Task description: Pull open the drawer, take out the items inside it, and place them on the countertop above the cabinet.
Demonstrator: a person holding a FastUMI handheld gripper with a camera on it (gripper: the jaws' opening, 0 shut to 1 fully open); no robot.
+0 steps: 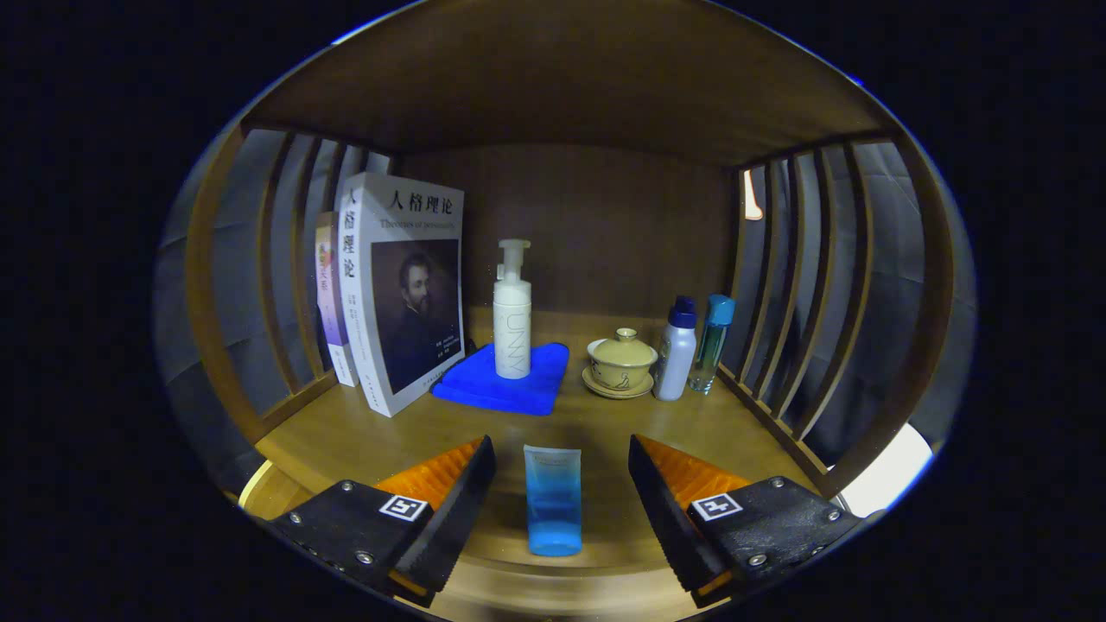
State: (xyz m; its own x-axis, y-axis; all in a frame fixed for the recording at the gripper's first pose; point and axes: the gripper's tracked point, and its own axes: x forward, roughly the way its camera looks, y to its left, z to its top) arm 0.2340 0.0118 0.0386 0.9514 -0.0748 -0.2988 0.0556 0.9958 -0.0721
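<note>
1. Looking along the gripper (562, 510), I see its fingers spread wide, and neither touches the blue tube (553, 501) standing between them on the countertop (363, 441); I have hold of nothing.
2. I judge the tube an item out of the drawer, set cap-down near the front edge where bare wood was easiest to reach.
3. Farther in, a white pump bottle (511, 311) stands upright on a folded blue cloth (505, 389), well beyond the fingertips.
4. Two books (393, 285) lean upright against the left slats (285, 259), which prop them up.
5. A lidded tea cup on its saucer (620, 363) sits beside a white bottle (676, 350) and a slim teal bottle (714, 341), tucked by the right slats.
6. Open room lies on the bare wood either side of the tube, so I can back straight out; the slatted sides and the shelf above (562, 78) limit sideways and upward swing.
</note>
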